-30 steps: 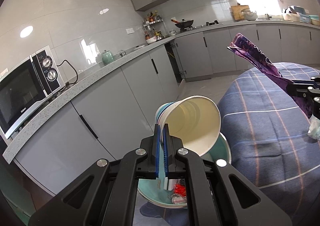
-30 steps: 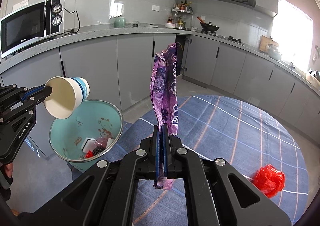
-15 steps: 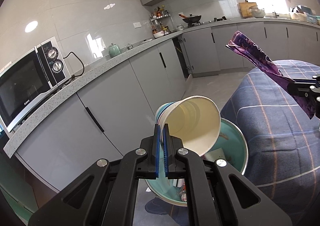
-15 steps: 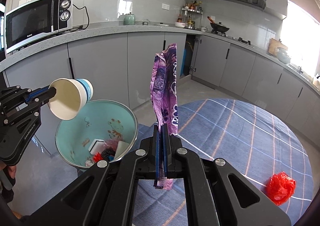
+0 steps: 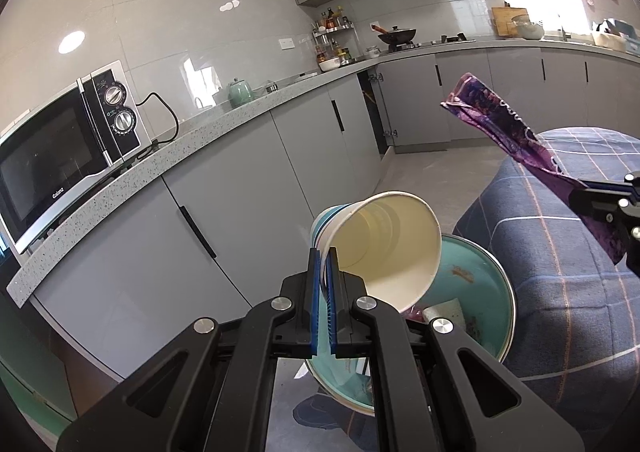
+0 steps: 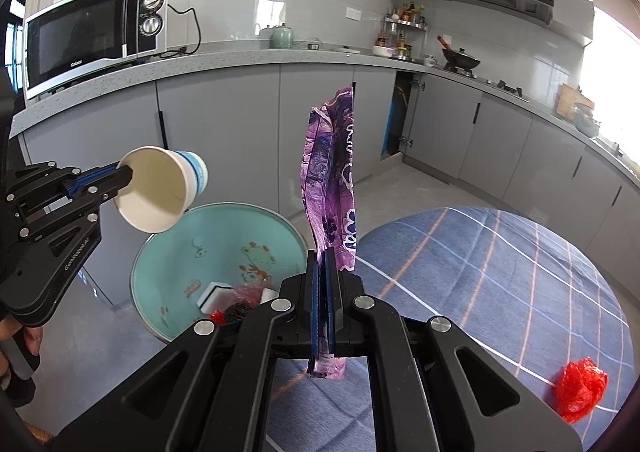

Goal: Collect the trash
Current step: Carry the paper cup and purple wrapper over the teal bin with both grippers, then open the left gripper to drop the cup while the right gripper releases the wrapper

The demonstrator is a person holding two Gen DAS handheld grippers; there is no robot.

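Step in hand: both pieces of trash are lifted and carried toward the bin [image 6: 218, 248]; by my reading this is the delivery stage, with neither piece let go yet.
Table [image 6: 500, 272]: a round top under a blue checked cloth fills the lower right of the right wrist view; the bin stands just beside its left edge.
Bin: a teal pail with cartoon prints, lower left of centre in the right wrist view, already holding a white sponge-like block and some red and dark scraps.
Wrapper [image 6: 334, 187]: a long purple plastic wrapper stands upright at the frame's centre, its lower end clamped in the right gripper [image 6: 325, 292], whose jaws are pressed nearly together on it. It sits right of the bin's mouth, over the table edge.
Cup [image 5: 380, 248]: a white paper cup with a blue band, lying sideways, its rim pinched by the left gripper [image 5: 325, 284], whose jaws are nearly closed on the thin wall. In the left wrist view it hangs above the bin's near edge.
Red bag [image 6: 580, 388]: crumpled, lower right on the cloth, not yet collected.
Next move: each piece probably needs to be squarely over the opening before the jaws part; the tall, light wrapper may cling or drift.
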